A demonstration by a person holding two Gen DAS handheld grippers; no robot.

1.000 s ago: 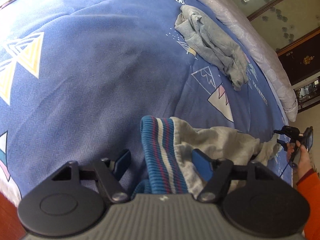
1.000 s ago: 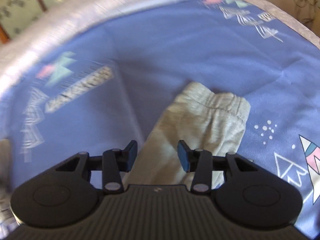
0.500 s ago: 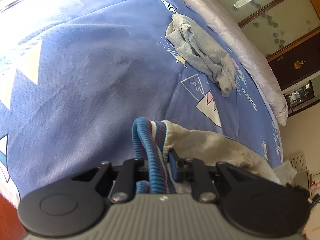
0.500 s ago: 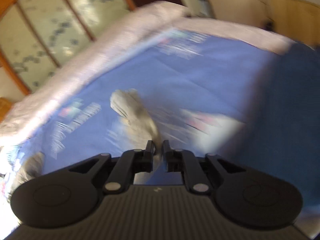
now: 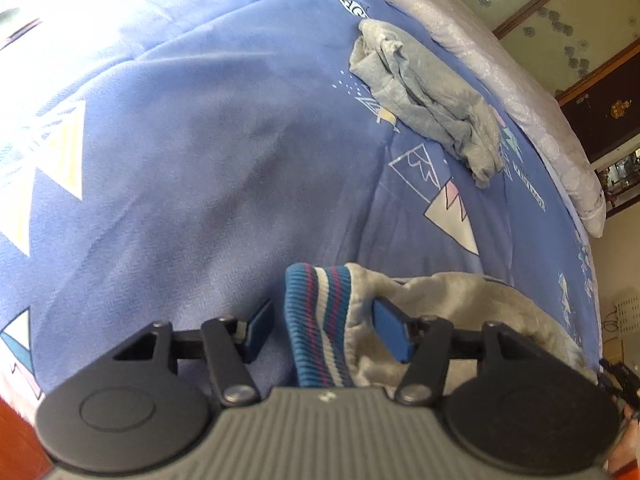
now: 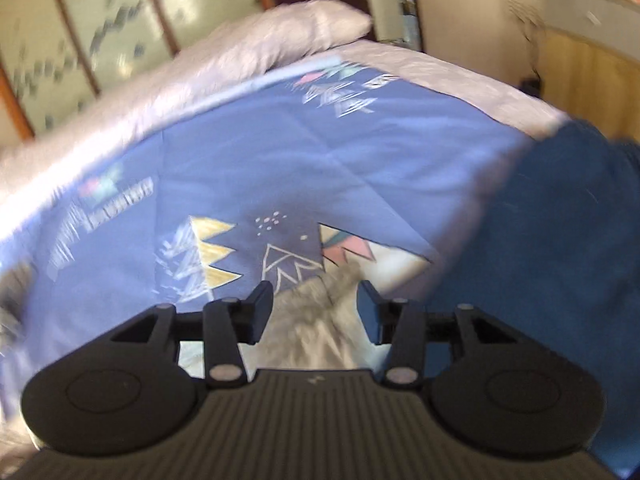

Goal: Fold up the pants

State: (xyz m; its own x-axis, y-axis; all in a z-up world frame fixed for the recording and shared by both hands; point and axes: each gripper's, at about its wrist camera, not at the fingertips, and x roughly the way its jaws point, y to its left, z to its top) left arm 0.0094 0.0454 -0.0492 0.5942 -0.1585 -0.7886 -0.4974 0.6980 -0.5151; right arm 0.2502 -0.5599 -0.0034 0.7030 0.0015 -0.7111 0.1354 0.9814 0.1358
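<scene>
Soft, light grey pants [image 5: 460, 308] lie limp on the bed [image 5: 200, 140]; both hand-held grippers, left [image 5: 318, 322] and right [image 6: 316, 306], have just opened, pads clear of the cloth between them; the thick striped waistband [image 5: 316, 320] looks the firmest hold.

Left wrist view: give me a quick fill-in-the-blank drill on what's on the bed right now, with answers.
1. The waistband between the left gripper fingers is striped blue, white and ____.
2. The pants with that waistband are ____ in colour.
3. A second crumpled garment lies farther off, near the bed's pale ____ edge.
4. The bedspread is mainly ____.

Answers: pink; grey; quilted; blue
</scene>
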